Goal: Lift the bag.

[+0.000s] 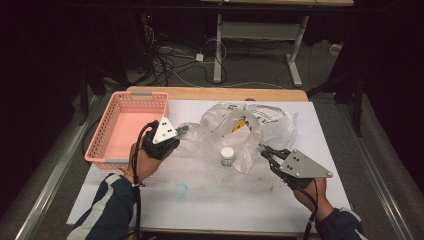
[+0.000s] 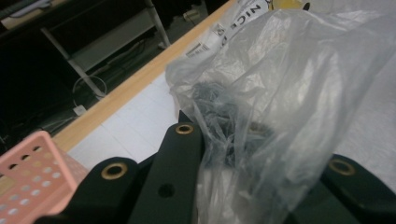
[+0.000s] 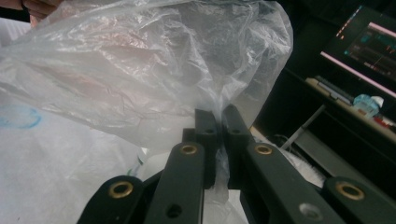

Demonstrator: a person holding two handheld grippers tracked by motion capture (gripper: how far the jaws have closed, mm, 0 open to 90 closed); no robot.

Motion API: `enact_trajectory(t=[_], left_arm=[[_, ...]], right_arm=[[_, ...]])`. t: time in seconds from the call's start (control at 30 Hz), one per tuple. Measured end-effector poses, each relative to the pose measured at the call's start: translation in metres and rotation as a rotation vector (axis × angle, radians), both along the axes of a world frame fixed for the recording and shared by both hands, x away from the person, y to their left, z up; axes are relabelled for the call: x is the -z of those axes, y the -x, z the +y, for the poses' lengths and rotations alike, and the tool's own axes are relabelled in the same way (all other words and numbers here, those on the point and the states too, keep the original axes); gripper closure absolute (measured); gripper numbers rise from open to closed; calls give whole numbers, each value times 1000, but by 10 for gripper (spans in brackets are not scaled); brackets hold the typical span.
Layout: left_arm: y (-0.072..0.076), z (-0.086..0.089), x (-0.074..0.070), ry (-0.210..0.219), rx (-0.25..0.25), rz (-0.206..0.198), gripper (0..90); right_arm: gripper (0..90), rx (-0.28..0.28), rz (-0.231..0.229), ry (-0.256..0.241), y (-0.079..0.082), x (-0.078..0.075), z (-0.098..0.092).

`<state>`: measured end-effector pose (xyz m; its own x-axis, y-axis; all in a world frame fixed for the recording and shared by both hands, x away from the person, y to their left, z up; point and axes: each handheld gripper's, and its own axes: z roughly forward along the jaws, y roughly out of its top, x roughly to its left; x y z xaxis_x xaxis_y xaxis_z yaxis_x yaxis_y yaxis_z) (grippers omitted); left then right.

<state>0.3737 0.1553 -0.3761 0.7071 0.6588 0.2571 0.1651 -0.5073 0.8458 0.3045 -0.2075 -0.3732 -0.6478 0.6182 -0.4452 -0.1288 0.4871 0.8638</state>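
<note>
A clear plastic bag (image 1: 235, 137) lies crumpled on the white table top, stretched between both grippers. My left gripper (image 1: 181, 131) is shut on the bag's left edge, beside the basket. In the left gripper view the bag (image 2: 289, 84) bunches between the jaws of that gripper (image 2: 215, 126) and hides the right one. My right gripper (image 1: 262, 148) pinches the bag's right edge. In the right gripper view this gripper (image 3: 219, 116) has a thin fold of the film (image 3: 140, 70) between its closed jaws. A small white-capped bottle (image 1: 227, 156) stands upright under or inside the plastic.
A pink perforated basket (image 1: 127, 125) sits empty at the table's left. Behind the held bag lies another clear bag with a printed label (image 1: 272, 116) and something yellow (image 1: 241, 123). A blue ring mark (image 1: 181, 190) is on the near table top. Desk legs and cables stand beyond the wooden far edge (image 1: 220, 93).
</note>
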Motion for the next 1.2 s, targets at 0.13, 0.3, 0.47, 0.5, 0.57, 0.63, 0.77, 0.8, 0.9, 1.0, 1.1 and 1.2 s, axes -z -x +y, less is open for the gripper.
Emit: enact_trajectory(t=[0.13,0.3,0.47,0.5,0.57,0.63,0.77,0.8,0.9,1.0,1.1,1.2], left_arm=[[-1,9,-15,40,-6,-20,875],[-2,14,-35,61,-15,-63,875],[-7,9,-48,60,0,-81,875],[-8,8,-49,62,2,-83,875],[-10,6,-50,69,6,-83,875],[-11,4,-52,66,10,-85,875],[-5,0,-63,105,49,-81,875],[0,-2,-68,96,55,-102,875],[6,-7,-80,106,85,-131,875],[3,-11,-88,122,89,-142,875],[-7,-17,-92,129,89,-141,875],[-18,-24,-93,118,84,-150,875]], right_arm=[[893,5,-36,-22,1,-14,-4],[894,32,-86,-37,1,-33,-11],[894,49,-131,-50,-3,-52,-14],[894,53,-132,-56,-4,-54,-14],[894,50,-144,-62,-7,-58,-13],[895,51,-145,-70,-10,-61,-13],[895,30,-131,-118,-3,-68,-17],[895,25,-130,-127,1,-70,-19],[895,23,-142,-146,10,-80,-21],[895,41,-176,-141,9,-91,-26],[895,70,-175,-162,-1,-98,-33],[895,101,-166,-172,-14,-102,-38]])
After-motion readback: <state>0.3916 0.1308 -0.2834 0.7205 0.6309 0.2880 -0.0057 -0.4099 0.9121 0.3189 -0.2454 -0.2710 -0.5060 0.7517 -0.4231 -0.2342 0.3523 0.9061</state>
